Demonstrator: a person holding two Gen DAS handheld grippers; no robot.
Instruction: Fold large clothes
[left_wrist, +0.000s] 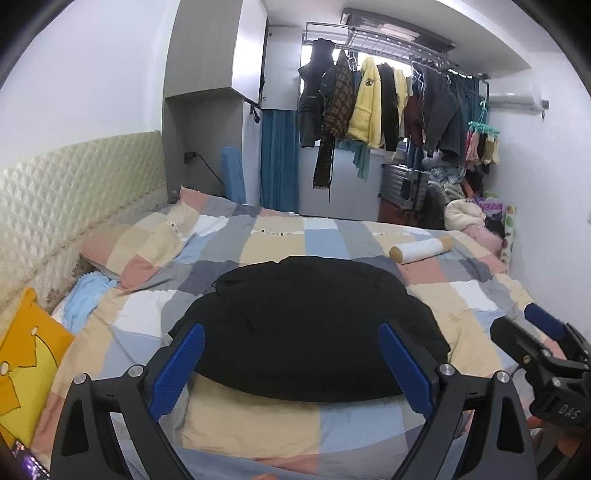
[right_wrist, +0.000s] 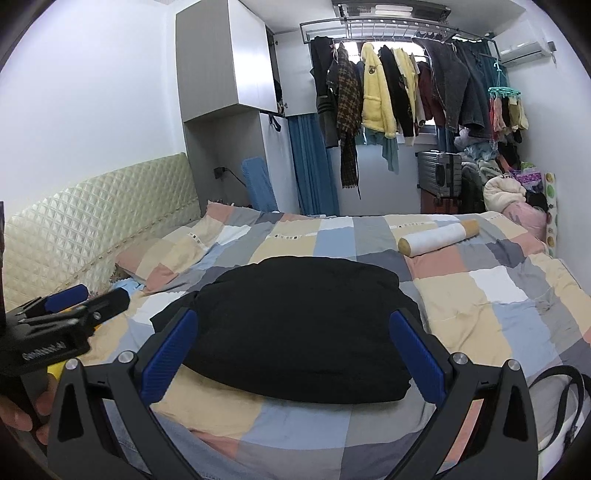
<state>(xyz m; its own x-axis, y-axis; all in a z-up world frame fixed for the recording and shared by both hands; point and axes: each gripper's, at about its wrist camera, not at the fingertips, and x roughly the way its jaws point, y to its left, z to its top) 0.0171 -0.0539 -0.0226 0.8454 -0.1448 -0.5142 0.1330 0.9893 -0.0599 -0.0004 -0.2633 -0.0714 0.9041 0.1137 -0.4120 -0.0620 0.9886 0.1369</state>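
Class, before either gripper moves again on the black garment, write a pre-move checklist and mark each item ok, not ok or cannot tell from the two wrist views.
1. Left gripper open, holding nothing: ok.
2. Right gripper open, holding nothing: ok.
3. Black garment lies compact on the checked bedspread: ok.
4. All edges tucked in: not ok, a flap sticks out at its left corner.
5. Roll lies apart from the garment: ok.
6. Folds inside are even: cannot tell.
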